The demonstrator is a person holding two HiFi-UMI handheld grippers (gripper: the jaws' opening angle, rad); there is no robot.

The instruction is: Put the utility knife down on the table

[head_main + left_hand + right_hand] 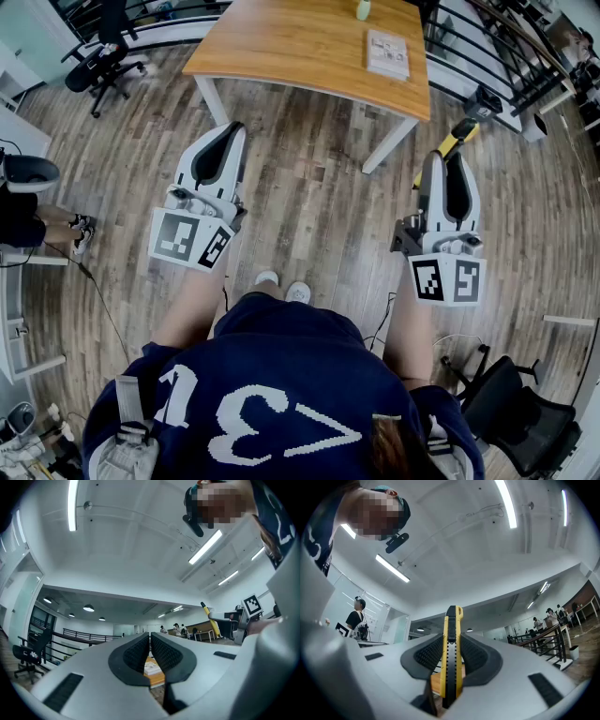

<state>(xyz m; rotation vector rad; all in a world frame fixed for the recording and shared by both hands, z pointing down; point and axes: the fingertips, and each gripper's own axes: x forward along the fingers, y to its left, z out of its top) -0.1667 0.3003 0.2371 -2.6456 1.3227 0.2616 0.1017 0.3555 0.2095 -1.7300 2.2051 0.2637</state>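
A yellow and black utility knife [452,667] stands clamped between the pads of my right gripper [453,637], its end sticking out past the fingertips. In the head view the right gripper [448,157] is held over the wooden floor, and the knife [456,139] points toward the wooden table [281,47] ahead. My left gripper [233,131] hovers at the same height on the left. Its jaws are shut with nothing between them, as the left gripper view [150,641] shows. Both grippers tilt slightly upward, short of the table's near edge.
A booklet [387,53] and a small greenish object [362,9] lie on the table's right part. A black office chair [101,58] stands at the far left, another chair [511,412] at the near right. Railings [487,56] run behind the table.
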